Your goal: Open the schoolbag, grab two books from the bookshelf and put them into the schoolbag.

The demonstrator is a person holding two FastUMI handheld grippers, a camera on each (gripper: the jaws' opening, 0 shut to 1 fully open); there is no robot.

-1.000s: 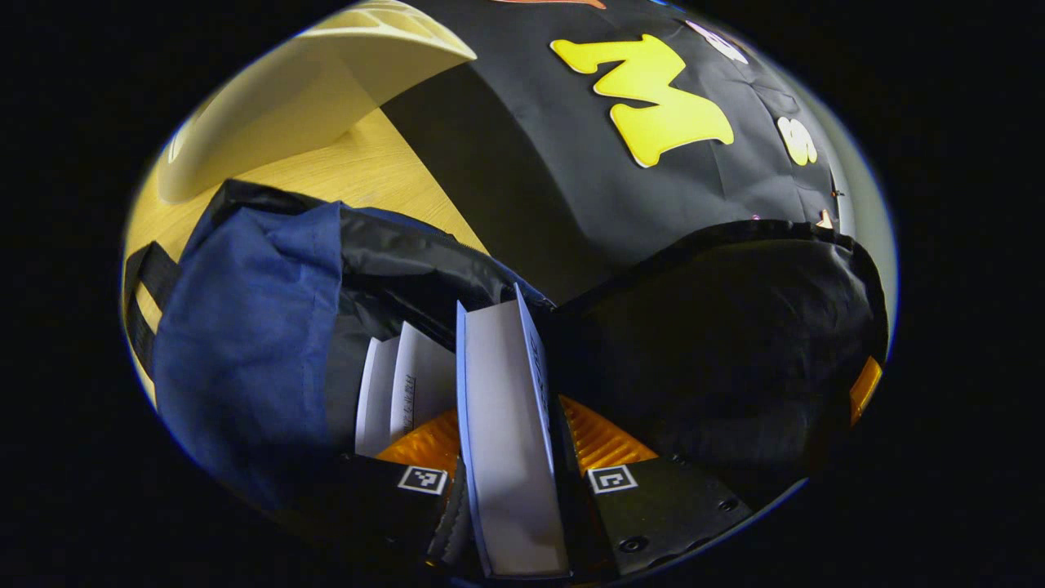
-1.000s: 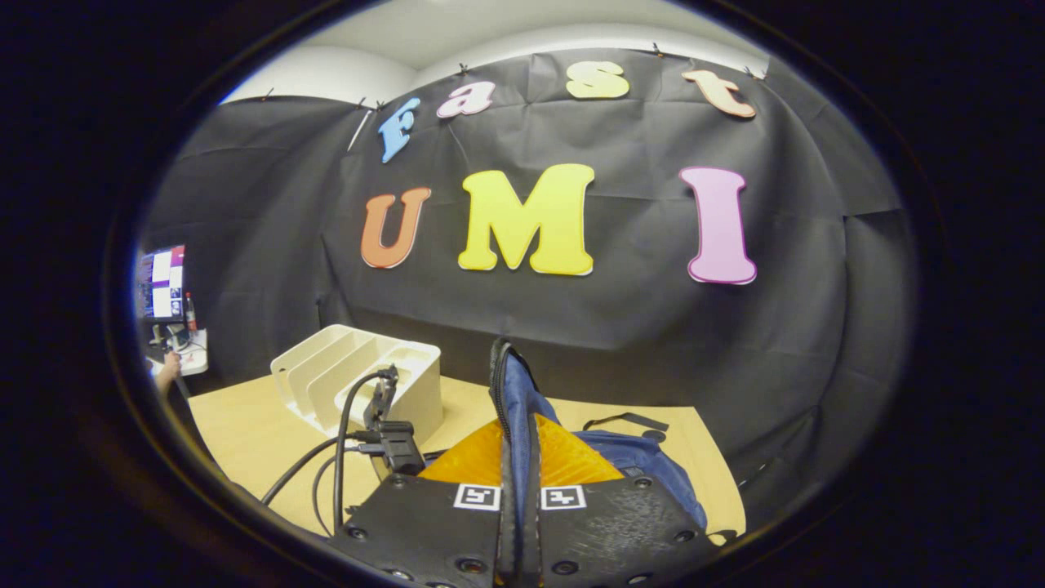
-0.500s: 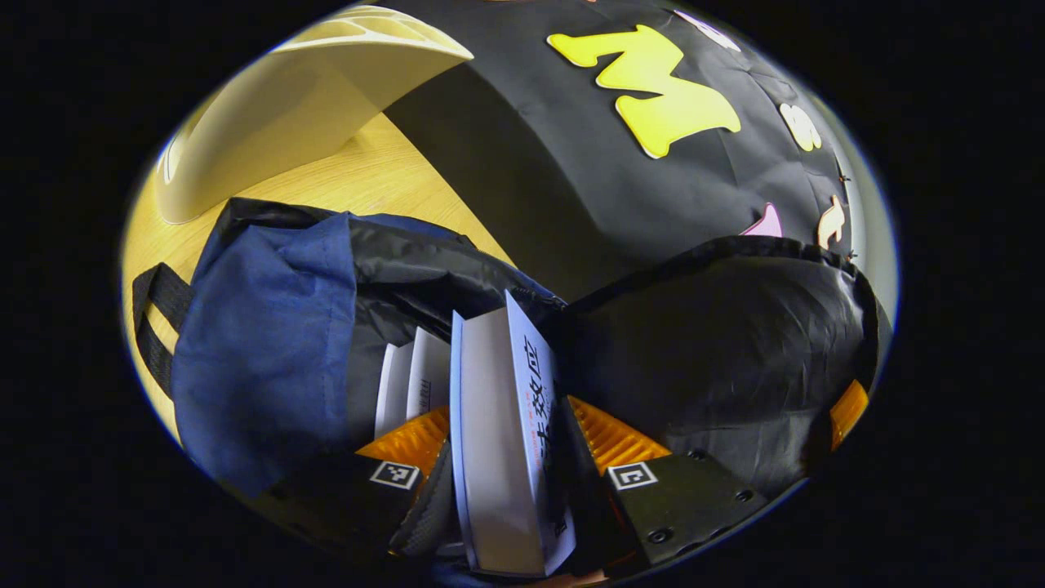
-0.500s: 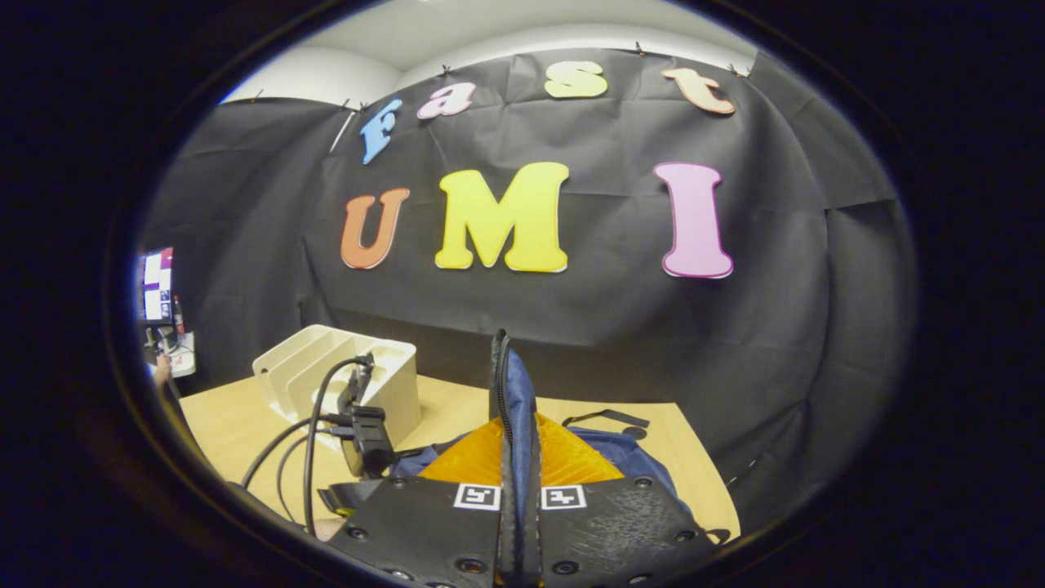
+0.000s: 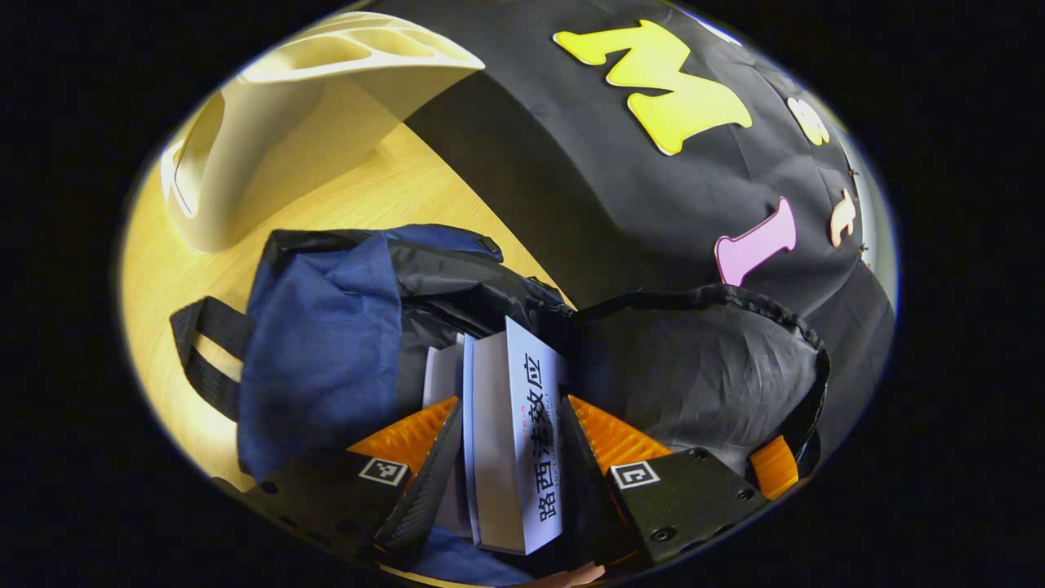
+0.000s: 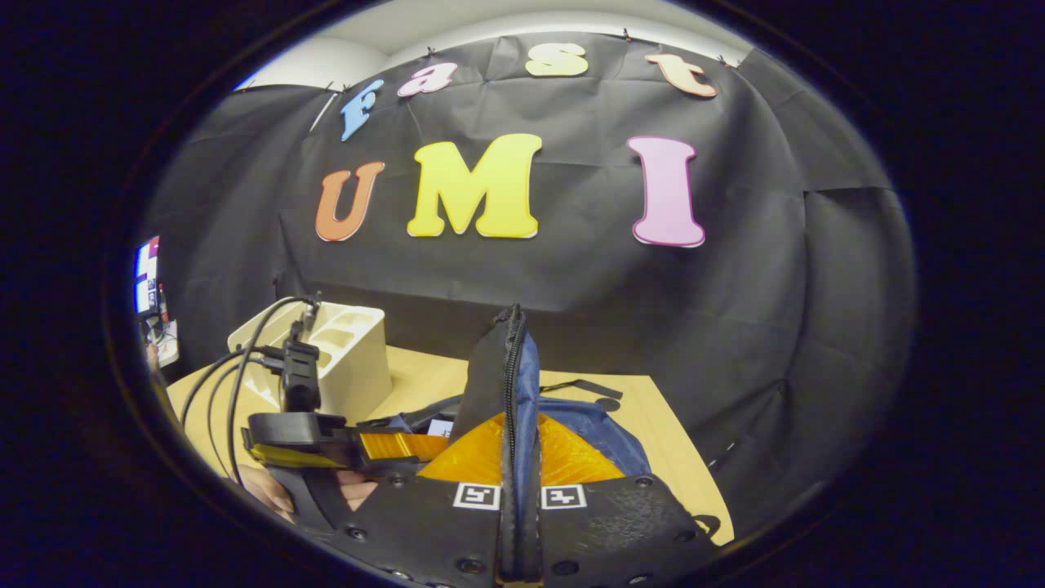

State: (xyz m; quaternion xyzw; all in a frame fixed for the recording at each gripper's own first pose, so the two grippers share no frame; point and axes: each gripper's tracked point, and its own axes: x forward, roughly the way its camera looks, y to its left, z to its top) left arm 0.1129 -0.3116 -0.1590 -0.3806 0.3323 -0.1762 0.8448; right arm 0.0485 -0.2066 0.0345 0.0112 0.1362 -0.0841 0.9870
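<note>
Left gripper view: left gripper (image 5: 510, 457) clamps a white book (image 5: 510, 433) between both fingers, spine up, its far end poked into the open mouth of the blue schoolbag (image 5: 326, 343) lying on the wooden table (image 5: 384, 188). One more book (image 5: 443, 376) sits already inside, just beside the held one, so two books counted, one schoolbag. White bookshelf (image 5: 277, 139) stands behind the bag, slots look empty from here. Book looks stiff, moderately heavy, smooth cover that may slip; grip across the covers near the end seems right. Bag cloth is soft and floppy, mouth would sag shut if let go. Right gripper view: right gripper (image 6: 520, 498) is pinched closed on the bag's zippered flap (image 6: 510, 367), lifting it upright to keep the mouth open. The left gripper (image 6: 359, 445) shows low at left with a hand (image 6: 273, 490) under it, the bookshelf (image 6: 343, 359) behind. One bookshelf, two grippers. Judged: second book nearly in, release left.
</note>
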